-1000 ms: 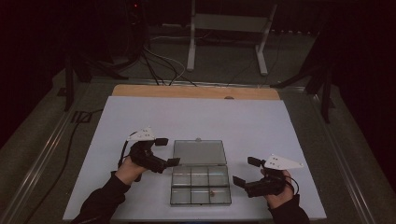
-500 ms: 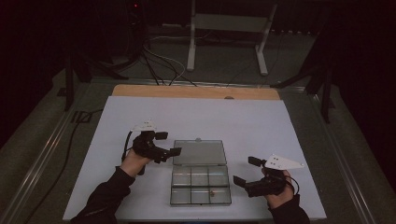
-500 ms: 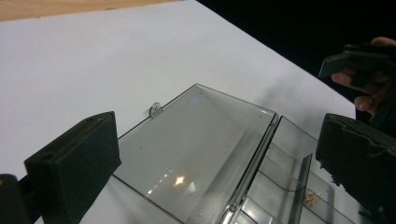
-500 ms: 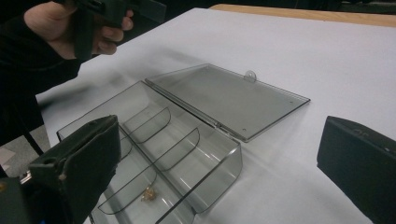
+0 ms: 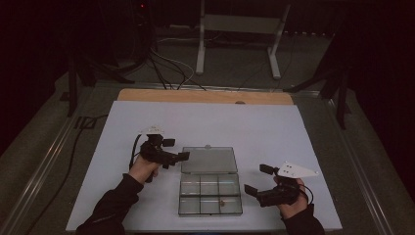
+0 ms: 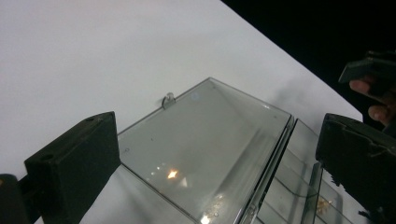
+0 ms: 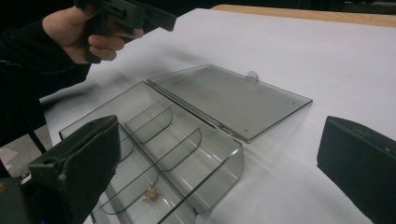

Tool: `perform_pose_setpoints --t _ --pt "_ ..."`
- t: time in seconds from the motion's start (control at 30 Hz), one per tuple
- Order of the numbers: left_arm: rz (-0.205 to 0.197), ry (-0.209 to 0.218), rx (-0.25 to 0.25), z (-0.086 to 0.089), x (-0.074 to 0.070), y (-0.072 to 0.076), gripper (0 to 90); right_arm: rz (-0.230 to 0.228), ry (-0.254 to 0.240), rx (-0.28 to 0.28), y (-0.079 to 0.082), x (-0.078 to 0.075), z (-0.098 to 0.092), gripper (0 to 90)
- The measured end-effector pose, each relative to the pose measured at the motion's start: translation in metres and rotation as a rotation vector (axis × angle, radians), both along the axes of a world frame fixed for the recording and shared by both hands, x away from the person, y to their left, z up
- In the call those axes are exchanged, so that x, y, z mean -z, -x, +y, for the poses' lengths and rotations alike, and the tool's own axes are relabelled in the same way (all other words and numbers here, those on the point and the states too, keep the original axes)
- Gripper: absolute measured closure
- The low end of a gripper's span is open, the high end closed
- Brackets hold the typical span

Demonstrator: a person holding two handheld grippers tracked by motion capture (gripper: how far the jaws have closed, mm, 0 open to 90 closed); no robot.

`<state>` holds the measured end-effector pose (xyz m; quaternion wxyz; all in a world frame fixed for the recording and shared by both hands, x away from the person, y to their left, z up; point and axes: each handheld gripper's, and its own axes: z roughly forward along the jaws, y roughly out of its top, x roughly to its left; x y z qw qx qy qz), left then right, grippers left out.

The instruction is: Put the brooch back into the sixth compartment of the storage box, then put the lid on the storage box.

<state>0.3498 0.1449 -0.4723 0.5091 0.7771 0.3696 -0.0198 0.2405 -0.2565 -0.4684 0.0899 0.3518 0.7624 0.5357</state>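
Both grippers, left (image 5: 175,150) and right (image 5: 256,179), I note spread apart, flanking the opened clear compartment box (image 5: 210,193), touching nothing.

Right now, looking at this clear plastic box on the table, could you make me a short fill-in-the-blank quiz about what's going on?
1. The clear plastic compartment box has its hinged lid lying ____ on the white table.
2. The small golden item lies ____ the box.
3. The jaws of the left gripper and the right gripper stand ____, holding nothing.

Missing words: open (flat); inside; open
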Motion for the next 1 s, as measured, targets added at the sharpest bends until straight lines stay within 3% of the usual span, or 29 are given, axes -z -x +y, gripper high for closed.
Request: perform_pose_setpoints --t 0.17,0.43,1.0 --pt "0.036 -0.028 -0.050 -0.001 0.003 -0.002 1.4 -0.002 -0.003 0.000 0.000 0.000 0.000 0.0" --pt "0.088 -0.047 -0.030 -0.002 0.010 -0.004 1.4 0.000 0.000 -0.008 0.000 0.000 0.001 0.0" --pt "0.206 -0.047 -0.073 -0.004 0.025 -0.007 1.5 0.000 0.003 -0.013 0.000 0.000 0.003 0.0"
